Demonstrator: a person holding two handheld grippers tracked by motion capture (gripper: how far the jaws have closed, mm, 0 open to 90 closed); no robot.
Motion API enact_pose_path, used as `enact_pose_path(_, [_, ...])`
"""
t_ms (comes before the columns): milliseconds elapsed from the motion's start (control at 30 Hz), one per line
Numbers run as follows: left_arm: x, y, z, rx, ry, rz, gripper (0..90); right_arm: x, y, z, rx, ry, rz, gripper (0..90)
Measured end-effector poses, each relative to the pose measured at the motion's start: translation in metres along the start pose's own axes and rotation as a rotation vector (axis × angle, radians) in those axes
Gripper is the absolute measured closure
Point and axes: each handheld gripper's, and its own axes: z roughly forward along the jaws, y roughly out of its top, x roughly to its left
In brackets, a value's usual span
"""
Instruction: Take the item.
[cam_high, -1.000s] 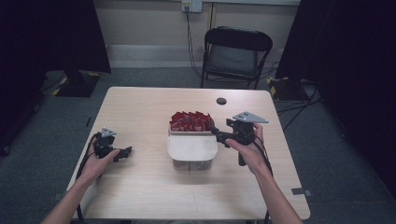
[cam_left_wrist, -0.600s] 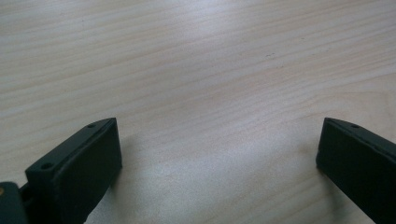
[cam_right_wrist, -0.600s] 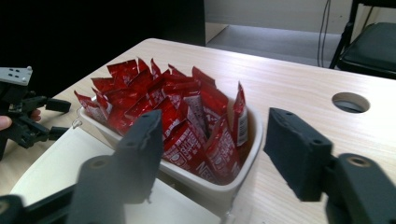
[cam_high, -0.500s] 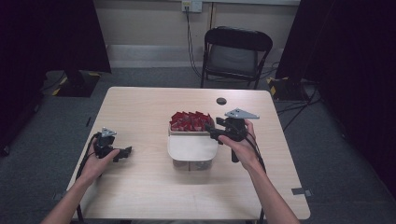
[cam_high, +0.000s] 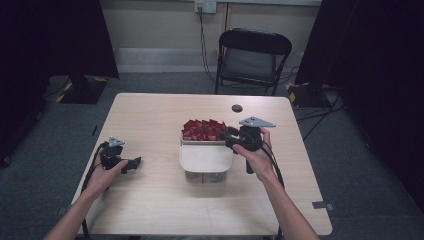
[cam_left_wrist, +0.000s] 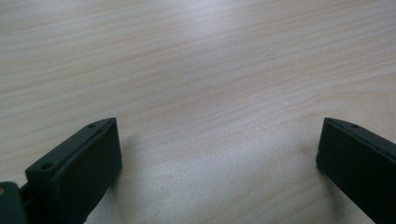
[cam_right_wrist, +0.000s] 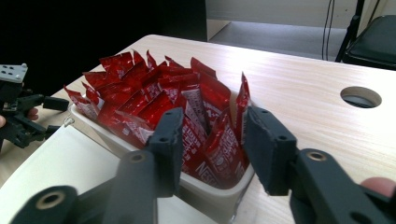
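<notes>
1. Right gripper view showed red sachets (cam_right_wrist: 159, 98) upright in a white tray (cam_right_wrist: 210, 193) at frame centre; high view gave only a red mass.
2. Right gripper (cam_high: 227, 136) was held level at the tray's right rim, jaws just closing around sachets; contact could not be told.
3. Left gripper (cam_left_wrist: 217, 154) rested low over the bare desk (cam_left_wrist: 196, 70), jaws wide, empty.

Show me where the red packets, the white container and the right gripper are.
red packets (cam_right_wrist: 154, 100), right gripper view, middle of the pile
white container (cam_high: 206, 159), high view, its flat white lid
right gripper (cam_right_wrist: 212, 135), right gripper view, between its fingertips
</notes>
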Motion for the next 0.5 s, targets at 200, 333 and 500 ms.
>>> enact_pose_path(200, [0.0,0.0,0.0,0.0,-0.001,0.0,0.0,-0.0006,-0.0017,0.0015,0.007,-0.011,0.009,68.5])
enact_pose_path(333, [0.0,0.0,0.0,0.0,0.0,0.0,0.0,-0.0014,-0.0033,0.0012,0.013,-0.014,0.017,74.0])
enact_pose_path(500, [0.0,0.0,0.0,0.0,-0.001,0.0,0.0,0.0,-0.0037,0.002,0.014,-0.014,0.012,75.7])
